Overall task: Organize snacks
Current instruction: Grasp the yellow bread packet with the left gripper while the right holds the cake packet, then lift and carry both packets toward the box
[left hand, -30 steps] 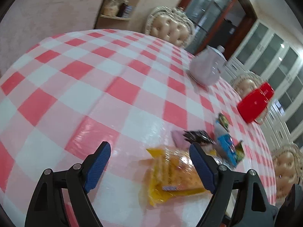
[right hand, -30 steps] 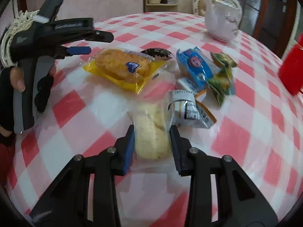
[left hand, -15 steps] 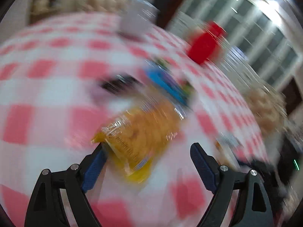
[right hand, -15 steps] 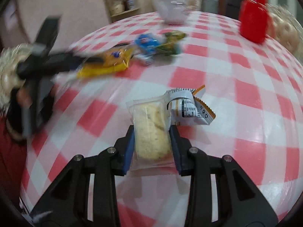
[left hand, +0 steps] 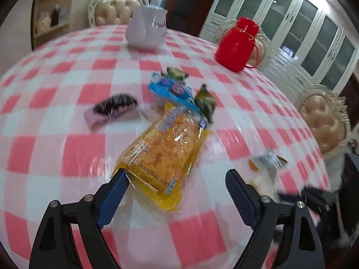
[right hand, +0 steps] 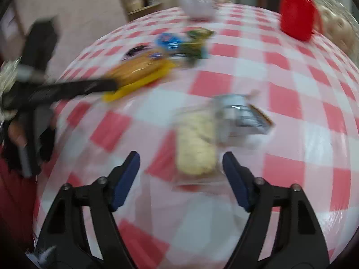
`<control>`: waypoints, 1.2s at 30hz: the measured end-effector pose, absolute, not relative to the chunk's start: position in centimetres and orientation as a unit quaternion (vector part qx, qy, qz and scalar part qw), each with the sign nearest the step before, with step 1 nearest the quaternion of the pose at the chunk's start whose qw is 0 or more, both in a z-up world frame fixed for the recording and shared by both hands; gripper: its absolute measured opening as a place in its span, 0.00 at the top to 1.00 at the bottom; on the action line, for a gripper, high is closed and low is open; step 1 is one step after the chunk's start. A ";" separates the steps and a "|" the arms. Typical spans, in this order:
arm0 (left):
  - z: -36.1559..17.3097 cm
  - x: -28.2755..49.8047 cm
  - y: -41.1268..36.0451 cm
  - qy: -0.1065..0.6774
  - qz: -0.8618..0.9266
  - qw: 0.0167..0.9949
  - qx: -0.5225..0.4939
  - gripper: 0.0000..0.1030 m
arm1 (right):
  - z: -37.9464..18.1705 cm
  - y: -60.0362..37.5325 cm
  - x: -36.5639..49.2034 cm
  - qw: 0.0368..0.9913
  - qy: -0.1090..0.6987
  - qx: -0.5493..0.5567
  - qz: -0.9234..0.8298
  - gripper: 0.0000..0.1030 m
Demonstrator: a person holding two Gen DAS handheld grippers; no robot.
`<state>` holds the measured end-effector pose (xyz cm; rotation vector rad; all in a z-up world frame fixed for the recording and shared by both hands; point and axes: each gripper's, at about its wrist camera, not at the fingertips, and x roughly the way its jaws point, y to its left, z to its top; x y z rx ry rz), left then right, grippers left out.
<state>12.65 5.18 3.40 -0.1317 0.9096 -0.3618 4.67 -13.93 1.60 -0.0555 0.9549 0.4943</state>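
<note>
A yellow cake packet (left hand: 163, 150) lies on the pink checked table (left hand: 74, 154), its near end between the open fingers of my left gripper (left hand: 176, 187). Beyond it lie a blue packet (left hand: 172, 92), green packets (left hand: 205, 103) and a dark cookie packet (left hand: 112, 109). My right gripper (right hand: 180, 168) is open, its jaws apart around the near end of a clear-wrapped pale cake (right hand: 196, 143) that lies on the table. A silver packet (right hand: 243, 116) lies beside that cake; it also shows in the left wrist view (left hand: 268, 160). The yellow packet shows in the right wrist view (right hand: 139, 71).
A white teapot (left hand: 147, 30) and a red jug (left hand: 239, 44) stand at the table's far side. Padded chairs (left hand: 325, 121) ring the table. The left gripper's body (right hand: 44, 92) and the hand holding it sit at the left in the right wrist view.
My right gripper has opened and let go of the pale cake, which now lies on the table. My left gripper has swung over to the yellow packet's near end.
</note>
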 end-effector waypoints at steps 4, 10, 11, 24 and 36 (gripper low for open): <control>3.6 11.9 3.9 0.429 -0.168 0.887 -0.010 0.15 | 1.2 -12.1 5.2 0.864 0.445 -0.036 0.232 0.42; 4.2 10.1 3.4 0.421 -0.171 0.888 0.065 0.15 | 1.1 -12.2 7.1 0.872 0.445 0.013 0.203 0.30; 4.6 10.3 3.5 0.414 -0.167 0.893 0.065 0.15 | 1.2 -12.2 6.9 0.875 0.443 -0.003 0.196 0.37; 0.7 17.8 -0.3 0.459 -0.169 0.862 0.131 0.12 | 1.2 -15.2 6.8 0.882 0.443 -0.045 0.155 0.61; 3.0 12.7 2.4 0.413 -0.144 0.897 0.066 0.53 | 1.4 -16.7 7.2 0.878 0.439 0.030 0.188 0.62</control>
